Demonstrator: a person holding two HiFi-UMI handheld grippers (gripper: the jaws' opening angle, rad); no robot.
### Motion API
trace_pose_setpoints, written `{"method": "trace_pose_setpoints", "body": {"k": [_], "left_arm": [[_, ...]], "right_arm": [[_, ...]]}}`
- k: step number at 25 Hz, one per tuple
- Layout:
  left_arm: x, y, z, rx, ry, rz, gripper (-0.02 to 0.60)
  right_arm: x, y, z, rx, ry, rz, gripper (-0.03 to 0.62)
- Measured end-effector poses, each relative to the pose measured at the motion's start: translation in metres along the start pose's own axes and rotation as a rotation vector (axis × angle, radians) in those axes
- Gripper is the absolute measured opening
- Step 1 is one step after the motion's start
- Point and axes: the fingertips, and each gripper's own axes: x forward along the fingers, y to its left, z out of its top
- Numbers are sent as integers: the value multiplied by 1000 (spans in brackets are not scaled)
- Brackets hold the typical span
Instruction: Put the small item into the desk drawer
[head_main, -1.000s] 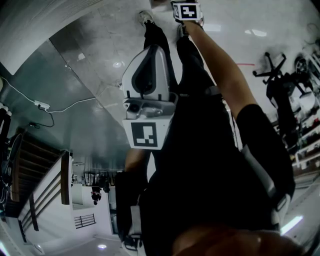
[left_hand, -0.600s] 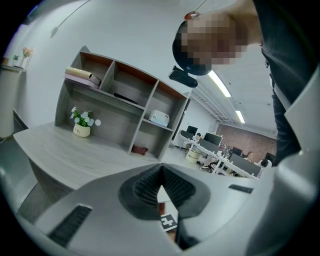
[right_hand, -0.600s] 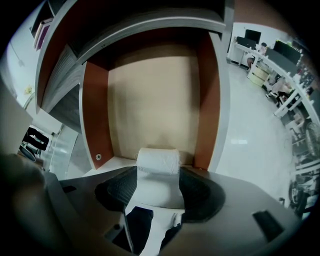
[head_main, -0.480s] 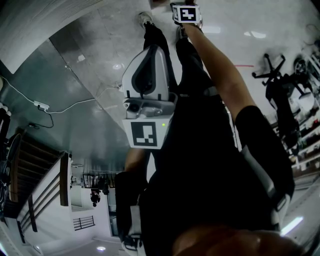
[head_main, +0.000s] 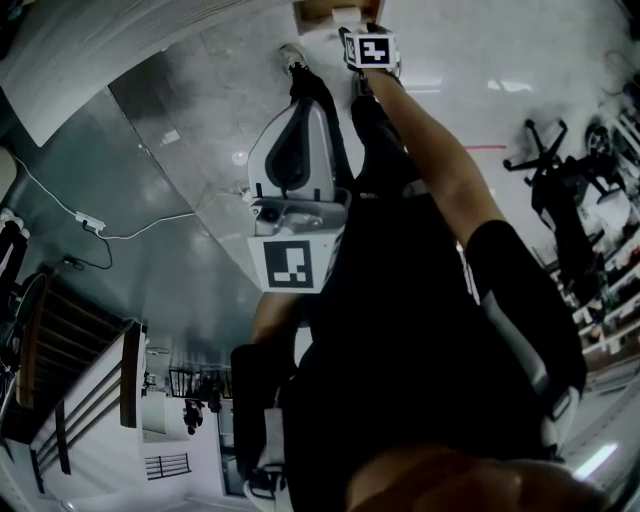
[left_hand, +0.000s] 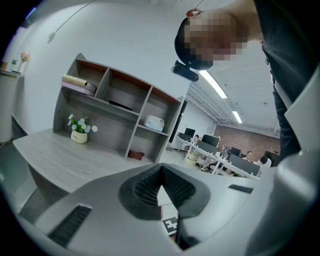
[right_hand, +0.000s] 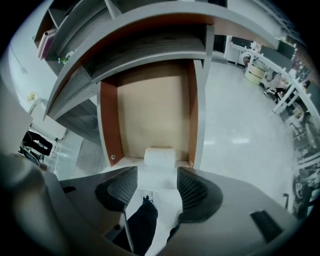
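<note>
- Two grippers in view. The right gripper (right_hand: 156, 186) has its claw spread wide, with nothing between the pads; only the person's leg and shoe show through the gap.
- Left gripper (left_hand: 161, 175): claw pressed together at the tips and holding nothing. It is held at waist height, pointing away from the drawer (right_hand: 155, 102).
- Change over the last second, head view: the right gripper's marker cube sits lower in frame than before, and more of the drawer's edge now shows beyond it. The floor has shifted as well, so part of this is head tilt. The left gripper has barely moved.
- Reading: the right gripper looks to be backing off from the open drawer after letting go. This is judged, not seen.
- Small white item (right_hand: 160, 156): lies inside the drawer on the pale wood bottom, at the end nearest the right gripper and apart from its pads.
- Drawer contents: only that item is visible. The drawer stands open.
- Task status: placement looks done. Closing the drawer may remain, if wanted.
- Shelf unit (left_hand: 120, 100) on the desk (left_hand: 50, 155): upper left bay holds a roll (left_hand: 75, 80), and a right bay holds a white box (left_hand: 154, 122). A flower pot (left_hand: 79, 136) stands on the desk in front.
</note>
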Motion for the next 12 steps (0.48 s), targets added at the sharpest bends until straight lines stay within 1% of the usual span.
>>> {"method": "trace_pose_setpoints", "body": {"k": [1, 2, 3, 4, 6, 10, 12], "left_arm": [[-1, -3, 1, 3, -1, -1, -2], [-2, -7, 2, 5, -2, -2, -2], [-3, -10, 2, 6, -3, -1, -2], [-5, -13, 3, 8, -4, 0, -2], [-9, -18, 4, 14, -10, 2, -2], [-19, -34, 10, 18, -24, 0, -2], [-23, -42, 12, 22, -28, -2, -2]], "right_arm": [[-4, 0, 1, 0, -5, 6, 245], [-9, -1, 1, -3, -10, 10, 225], [-14, -2, 2, -10, -14, 10, 181], [-18, -2, 2, -19, -18, 10, 155], [-27, -2, 2, -30, -27, 14, 129], [-49, -7, 3, -21, -53, 22, 49], [-59, -8, 4, -29, -71, 29, 20]]}}
